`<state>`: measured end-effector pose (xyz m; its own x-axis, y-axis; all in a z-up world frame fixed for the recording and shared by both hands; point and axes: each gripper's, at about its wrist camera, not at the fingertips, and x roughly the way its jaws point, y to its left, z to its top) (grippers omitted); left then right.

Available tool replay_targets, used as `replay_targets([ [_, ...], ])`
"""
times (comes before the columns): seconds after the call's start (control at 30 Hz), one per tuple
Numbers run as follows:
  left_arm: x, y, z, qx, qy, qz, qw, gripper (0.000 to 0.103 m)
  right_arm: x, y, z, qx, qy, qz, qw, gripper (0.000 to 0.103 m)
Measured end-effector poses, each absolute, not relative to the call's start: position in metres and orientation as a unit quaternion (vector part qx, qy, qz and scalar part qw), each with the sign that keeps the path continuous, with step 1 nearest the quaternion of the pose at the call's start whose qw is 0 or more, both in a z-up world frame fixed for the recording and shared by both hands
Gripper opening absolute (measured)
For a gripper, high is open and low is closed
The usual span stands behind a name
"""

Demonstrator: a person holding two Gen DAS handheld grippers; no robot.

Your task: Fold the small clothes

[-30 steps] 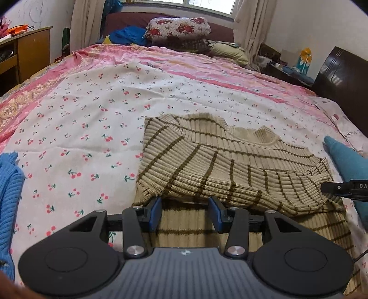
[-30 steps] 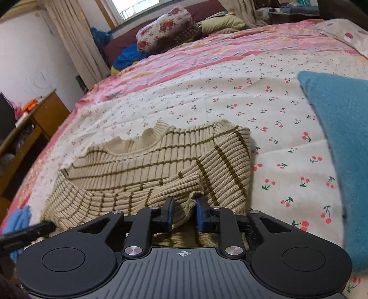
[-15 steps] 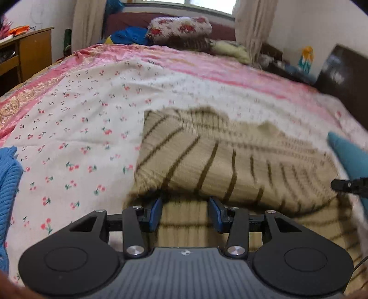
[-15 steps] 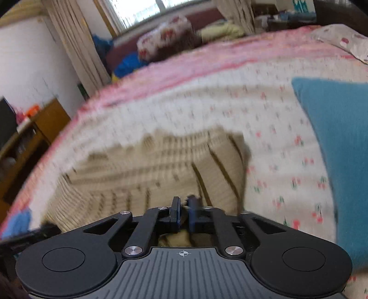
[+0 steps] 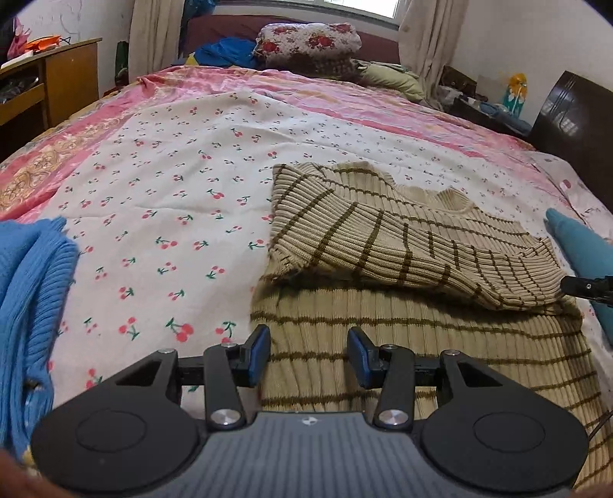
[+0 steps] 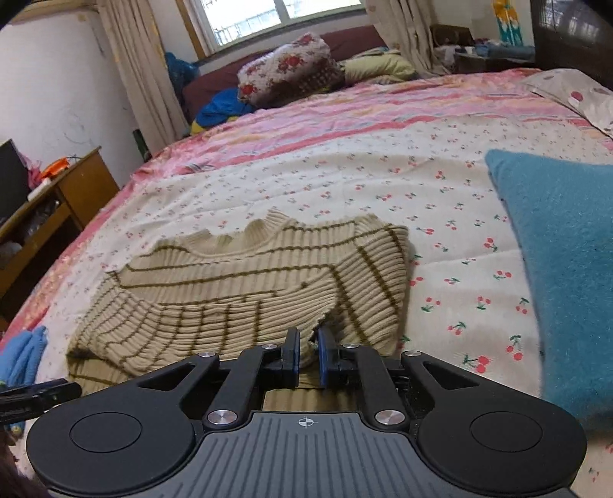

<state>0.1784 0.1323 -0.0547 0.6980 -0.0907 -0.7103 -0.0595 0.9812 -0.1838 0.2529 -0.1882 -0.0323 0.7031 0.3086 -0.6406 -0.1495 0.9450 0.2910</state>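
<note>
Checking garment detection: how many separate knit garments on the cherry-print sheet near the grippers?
3: the tan striped sweater in the middle, a bright blue knit at the left edge, a teal one at the right. Both blue ones are cropped; others may lie out of frame.

Soft window daylight, sharp frames — fisheye-bent, dark corners

The striped sweater is chunky ribbed knit, matt. The cherry-print bedsheet looks like thin smooth cotton, the pink quilt faintly satiny. The teal garment is fuzzy; the desk is varnished wood.
</note>
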Motion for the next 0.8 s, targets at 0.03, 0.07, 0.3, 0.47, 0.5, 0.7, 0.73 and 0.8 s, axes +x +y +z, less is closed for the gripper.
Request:
replay_targets([
  [0.03, 0.177, 0.133, -0.055, -0.095, 0.391, -0.008, 0.915, 0.049, 0.252, -0.185, -0.032, 0.099, 0.364, 0.127, 0.918, 0.016],
  [0.07, 0.175, 0.134, -0.055, -0.091, 0.395, -0.005, 0.914, 0.049, 0.251, -0.182, -0.032, 0.087, 0.362, 0.125, 0.919, 0.017],
  [0.3, 0.144, 0.142, -0.060, -0.087, 0.420, 0.006, 0.903, 0.050, 0.247, -0.183, -0.041, 0.063, 0.395, 0.118, 0.909, 0.021],
  [0.47, 0.115, 0.147, -0.051, -0.095, 0.427, 0.000, 0.899, 0.049, 0.213, -0.186, -0.033, 0.062, 0.394, 0.134, 0.907, 0.021],
  [0.5, 0.107, 0.147, -0.048, -0.094, 0.428, -0.001, 0.899, 0.049, 0.205, -0.186, -0.032, 0.060, 0.396, 0.138, 0.906, 0.021],
  [0.7, 0.063, 0.143, -0.035, -0.080, 0.447, -0.006, 0.891, 0.049, 0.157, -0.195, -0.027, 0.078, 0.417, 0.164, 0.891, 0.021],
  [0.73, 0.055, 0.142, -0.034, -0.076, 0.451, -0.007, 0.889, 0.049, 0.149, -0.197, -0.027, 0.080, 0.420, 0.166, 0.889, 0.021],
  [0.8, 0.041, 0.140, -0.031, -0.070, 0.461, -0.011, 0.885, 0.049, 0.132, -0.202, -0.025, 0.086, 0.428, 0.169, 0.884, 0.022],
])
